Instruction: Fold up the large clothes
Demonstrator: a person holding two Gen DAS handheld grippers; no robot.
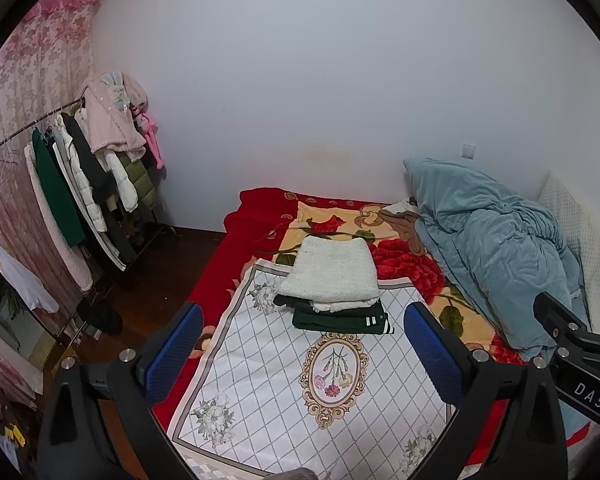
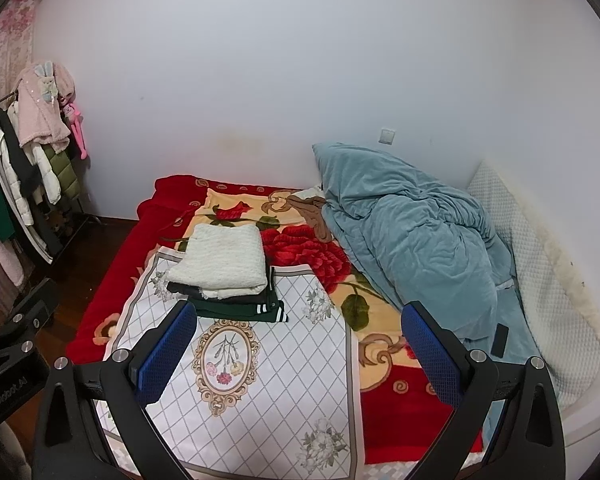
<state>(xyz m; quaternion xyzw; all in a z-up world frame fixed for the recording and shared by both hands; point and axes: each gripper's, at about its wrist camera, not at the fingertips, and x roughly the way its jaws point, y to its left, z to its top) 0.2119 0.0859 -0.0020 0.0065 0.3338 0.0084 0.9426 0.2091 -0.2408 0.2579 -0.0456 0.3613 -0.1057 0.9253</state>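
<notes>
A stack of folded clothes lies on the bed: a white knit garment [image 1: 332,272] [image 2: 224,260] on top, a black piece under it, and a dark green garment with white stripes [image 1: 340,320] [image 2: 236,312] at the bottom. The stack rests on a white diamond-patterned cloth [image 1: 260,392] [image 2: 284,380] spread over a red floral blanket [image 1: 404,264] [image 2: 308,252]. My left gripper [image 1: 304,344] hovers open just short of the stack, with nothing between its blue pads. My right gripper [image 2: 298,350] is open too and holds nothing. Each gripper shows at the edge of the other's view.
A crumpled blue duvet [image 1: 492,248] [image 2: 412,240] fills the right side of the bed, with a black phone [image 2: 501,340] at its edge. A clothes rack [image 1: 80,184] with several hanging coats stands at the left over the dark wooden floor [image 1: 160,264]. A white wall is behind.
</notes>
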